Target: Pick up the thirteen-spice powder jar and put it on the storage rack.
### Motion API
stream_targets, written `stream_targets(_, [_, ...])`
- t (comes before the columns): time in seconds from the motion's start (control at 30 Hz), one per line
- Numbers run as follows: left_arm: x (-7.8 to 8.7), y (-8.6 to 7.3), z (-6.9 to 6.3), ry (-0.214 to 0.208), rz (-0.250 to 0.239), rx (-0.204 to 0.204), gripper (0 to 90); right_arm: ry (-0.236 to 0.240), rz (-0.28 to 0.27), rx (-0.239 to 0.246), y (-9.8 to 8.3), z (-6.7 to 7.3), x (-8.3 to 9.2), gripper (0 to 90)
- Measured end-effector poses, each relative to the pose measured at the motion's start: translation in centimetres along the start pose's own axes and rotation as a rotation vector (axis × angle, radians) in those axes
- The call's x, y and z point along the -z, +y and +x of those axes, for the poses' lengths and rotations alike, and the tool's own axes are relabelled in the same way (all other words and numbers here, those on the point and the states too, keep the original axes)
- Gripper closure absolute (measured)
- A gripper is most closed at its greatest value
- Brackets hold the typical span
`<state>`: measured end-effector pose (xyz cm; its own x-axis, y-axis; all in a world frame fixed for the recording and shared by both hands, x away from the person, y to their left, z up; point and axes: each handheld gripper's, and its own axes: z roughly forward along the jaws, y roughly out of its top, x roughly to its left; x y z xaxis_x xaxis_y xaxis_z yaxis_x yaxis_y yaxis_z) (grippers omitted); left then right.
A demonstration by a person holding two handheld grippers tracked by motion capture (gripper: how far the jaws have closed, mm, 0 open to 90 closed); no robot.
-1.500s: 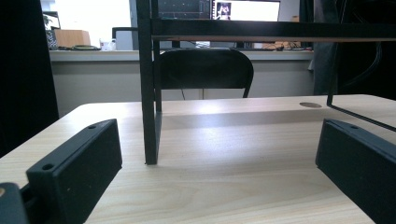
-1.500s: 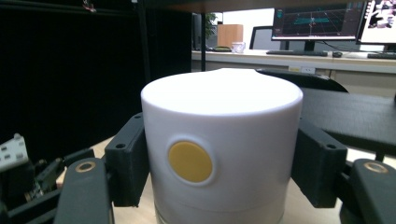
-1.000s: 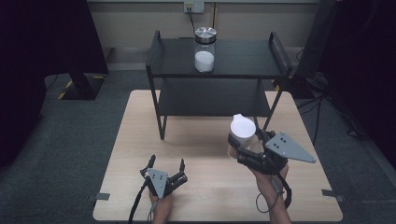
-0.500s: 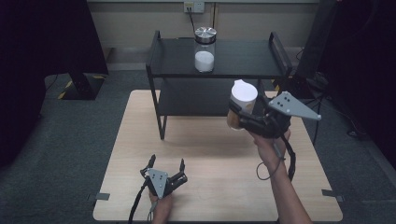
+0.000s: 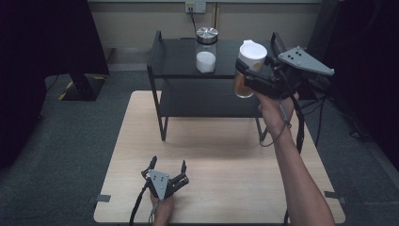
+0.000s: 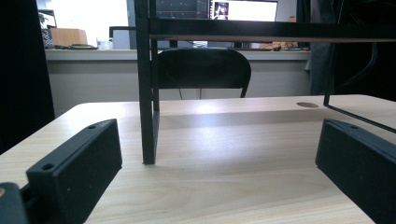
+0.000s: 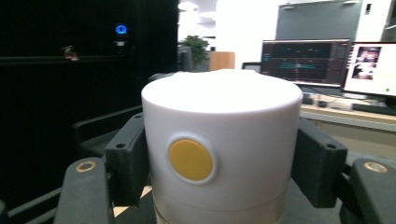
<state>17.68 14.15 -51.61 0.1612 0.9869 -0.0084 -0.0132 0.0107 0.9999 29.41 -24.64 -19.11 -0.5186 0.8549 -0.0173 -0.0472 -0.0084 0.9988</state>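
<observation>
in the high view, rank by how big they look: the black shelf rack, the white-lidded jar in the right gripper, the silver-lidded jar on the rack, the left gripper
1. Black shelf rack, by far the largest.
2. White-lidded jar, though it is lifted nearer the camera, so its lead is unsure.
3. Silver-lidded jar and left gripper look about alike; no ranking between them.

Each hand-held gripper, left gripper and right gripper, has a black body and two blocky black jaws with small screw holes. A grey three-cornered plate dotted with holes tops each. Black cables trail behind; forearms are unsleeved.
</observation>
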Motion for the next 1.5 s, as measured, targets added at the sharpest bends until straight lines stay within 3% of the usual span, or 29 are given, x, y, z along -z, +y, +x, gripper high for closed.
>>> stream_targets(0.17, [0.0, 0.0, 0.0, -0.002, -0.002, 0.001, 0.0, -0.102, -0.017, -0.015, 0.3, 0.7, -2.2, 29.9])
stream_targets(0.5, [0.0, 0.0, 0.1, -0.004, -0.002, 0.000, 0.0, -0.170, 0.006, -0.031, 1.0, 0.3, -5.9, 29.9])
stream_targets(0.8, [0.0, 0.0, 0.1, -0.005, -0.002, 0.002, 0.0, -0.176, 0.028, -0.027, 1.2, 0.2, -8.2, 29.9])
stream_targets(1.0, [0.0, -0.1, 0.1, -0.005, -0.005, -0.001, 0.0, -0.180, 0.028, -0.005, 1.1, 0.4, -8.4, 29.9])
stream_targets(1.37, [0.0, -0.1, 0.1, -0.005, -0.006, -0.002, 0.0, -0.176, 0.021, -0.019, 0.9, 0.3, -8.4, 29.1])
stream_targets(1.5, [0.0, -0.1, 0.1, -0.005, -0.006, -0.001, 0.0, -0.159, 0.045, -0.053, 1.1, -0.1, -8.7, 10.6])
